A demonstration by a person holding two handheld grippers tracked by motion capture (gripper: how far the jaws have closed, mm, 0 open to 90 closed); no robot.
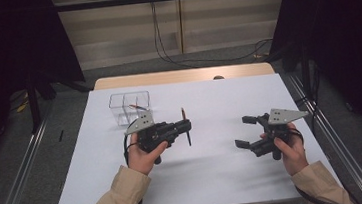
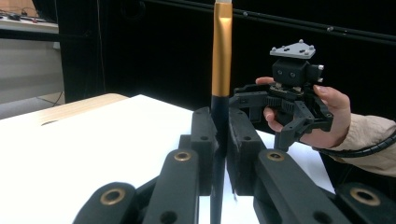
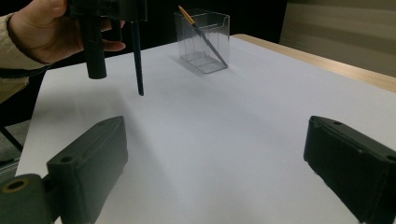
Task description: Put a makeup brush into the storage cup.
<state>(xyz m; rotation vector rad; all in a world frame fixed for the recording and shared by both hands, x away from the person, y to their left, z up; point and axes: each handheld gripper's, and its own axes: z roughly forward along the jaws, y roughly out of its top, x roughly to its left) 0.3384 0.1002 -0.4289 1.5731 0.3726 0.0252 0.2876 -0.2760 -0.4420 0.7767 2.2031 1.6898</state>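
Observation:
My left gripper (image 1: 186, 126) is shut on a thin brush (image 1: 188, 139) with a black handle and a gold-orange ferrule. In the left gripper view the brush (image 2: 221, 56) stands upright between the closed jaws (image 2: 220, 126). Its black tip (image 3: 137, 60) hangs just above the white table surface. A clear divided container (image 1: 130, 107) stands behind the left gripper, with a second orange-tipped brush (image 3: 205, 37) leaning inside it. My right gripper (image 1: 247, 132) is held at the right, jaws wide open and bare, pointing left toward the held brush.
A white sheet (image 1: 225, 168) covers the table, and a wooden strip (image 1: 181, 76) runs along the far edge with a small dark object (image 1: 218, 77) on it. Metal rails flank both sides. Cables lie on the floor beyond.

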